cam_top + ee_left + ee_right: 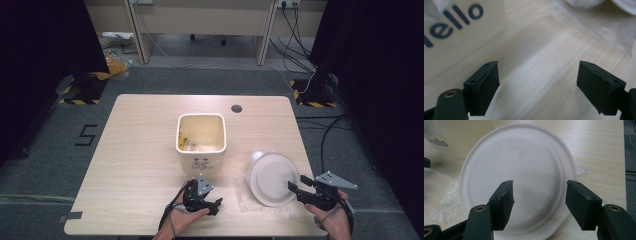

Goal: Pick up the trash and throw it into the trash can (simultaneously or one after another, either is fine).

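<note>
A white paper plate [272,179] [519,165] lies at the table's front right on a crumpled clear plastic wrap [243,197] [609,27] [446,202]. My right gripper [295,191] [539,183] is open, its jaws reaching in over the plate's right rim with nothing pinched between them. A cream square bin [201,160] [461,32] [461,135] with "Hello" printed on its side stands mid-table, some yellowish scraps inside. My left gripper [216,204] [539,66] rests low just in front of the bin, open and empty, pointing toward the wrap.
A small white rounded object [257,156] sits at the plate's far left edge. A dark round grommet [236,108] is set in the wooden table [135,150] behind the bin. Cables and stand bases lie on the floor beyond the table.
</note>
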`<state>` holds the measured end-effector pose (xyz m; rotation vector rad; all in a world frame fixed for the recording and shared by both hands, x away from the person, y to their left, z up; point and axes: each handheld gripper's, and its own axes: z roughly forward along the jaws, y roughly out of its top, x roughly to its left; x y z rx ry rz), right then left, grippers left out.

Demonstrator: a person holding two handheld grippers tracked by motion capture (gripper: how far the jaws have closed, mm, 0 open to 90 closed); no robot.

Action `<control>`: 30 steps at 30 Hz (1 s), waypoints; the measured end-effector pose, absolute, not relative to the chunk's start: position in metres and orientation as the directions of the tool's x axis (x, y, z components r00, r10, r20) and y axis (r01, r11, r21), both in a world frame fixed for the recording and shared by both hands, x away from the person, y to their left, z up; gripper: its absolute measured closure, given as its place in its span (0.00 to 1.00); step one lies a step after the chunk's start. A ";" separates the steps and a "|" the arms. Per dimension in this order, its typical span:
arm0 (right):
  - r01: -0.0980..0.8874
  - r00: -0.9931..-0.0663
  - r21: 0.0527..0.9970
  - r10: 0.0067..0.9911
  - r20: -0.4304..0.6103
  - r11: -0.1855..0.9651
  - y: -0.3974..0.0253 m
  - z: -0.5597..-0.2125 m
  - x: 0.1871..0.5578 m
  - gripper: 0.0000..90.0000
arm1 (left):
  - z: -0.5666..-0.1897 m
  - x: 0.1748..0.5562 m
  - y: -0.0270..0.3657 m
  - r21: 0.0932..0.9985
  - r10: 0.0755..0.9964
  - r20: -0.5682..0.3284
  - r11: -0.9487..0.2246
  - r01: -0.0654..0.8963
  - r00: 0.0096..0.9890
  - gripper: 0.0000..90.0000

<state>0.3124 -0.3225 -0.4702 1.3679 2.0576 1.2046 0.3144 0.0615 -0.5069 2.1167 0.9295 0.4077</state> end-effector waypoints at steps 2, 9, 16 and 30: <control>0.549 -0.446 0.820 0.886 0.128 0.158 -0.323 -0.467 0.320 0.43 | -0.501 0.314 0.055 0.772 0.724 -0.012 -0.431 0.466 0.689 0.19; 0.537 -0.454 0.827 0.883 0.120 0.164 -0.320 -0.459 0.333 0.43 | -0.480 0.321 0.011 0.795 0.675 -0.032 -0.429 0.428 0.737 0.18; 0.548 -0.453 0.820 0.883 0.125 0.165 -0.320 -0.458 0.345 0.42 | -0.474 0.336 -0.024 0.784 0.645 -0.072 -0.435 0.443 0.761 0.18; 0.549 -0.431 0.824 0.892 0.139 0.137 -0.332 -0.456 0.344 0.41 | -0.494 0.359 -0.041 0.765 0.695 -0.079 -0.417 0.490 0.715 0.18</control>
